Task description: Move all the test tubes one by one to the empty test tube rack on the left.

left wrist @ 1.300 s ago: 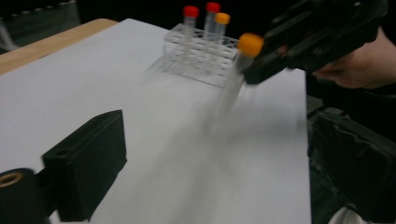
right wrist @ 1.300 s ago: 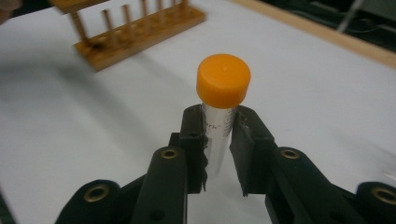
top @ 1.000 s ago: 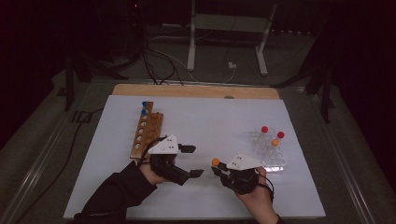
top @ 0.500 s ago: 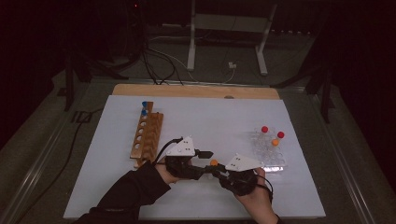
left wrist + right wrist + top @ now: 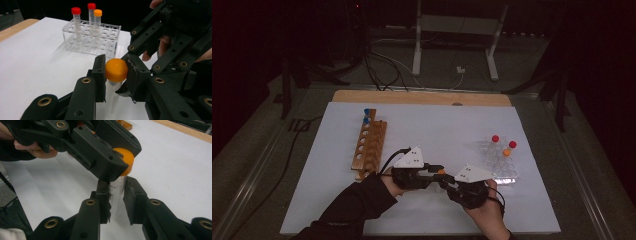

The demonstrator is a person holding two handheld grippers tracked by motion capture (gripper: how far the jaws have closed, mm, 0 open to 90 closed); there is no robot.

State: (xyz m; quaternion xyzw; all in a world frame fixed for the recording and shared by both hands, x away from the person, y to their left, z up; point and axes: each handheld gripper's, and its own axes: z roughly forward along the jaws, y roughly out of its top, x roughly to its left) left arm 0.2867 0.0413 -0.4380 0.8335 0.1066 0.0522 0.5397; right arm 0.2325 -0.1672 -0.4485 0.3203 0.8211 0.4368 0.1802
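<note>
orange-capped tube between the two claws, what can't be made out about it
- Bottom end of the tube: left gripper view, cut off behind the left claw.
- Printed scale on its side: right gripper view, too blurred to read.
- Contents: clear wall, can't tell in either gripper view.
- Grip by the right claw: high view, too small.

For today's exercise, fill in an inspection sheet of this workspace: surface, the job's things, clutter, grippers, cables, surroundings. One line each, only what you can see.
Surface: white sheet over a wooden table, its wooden edge bare at the far side.
Job's things: orange-capped tube held between both grippers; clear rack with two red-capped tubes and one orange-capped; wooden rack with blue-capped tubes at its far end.
Clutter: nothing seen.
Grippers: left gripper has just been closing, pads on the orange cap; right gripper shut on the tube's clear body, below the cap.
Cables: black cable trailing from the left gripper; loose cables on the floor beyond.
Surroundings: dark room, white stand legs behind the table.
</note>
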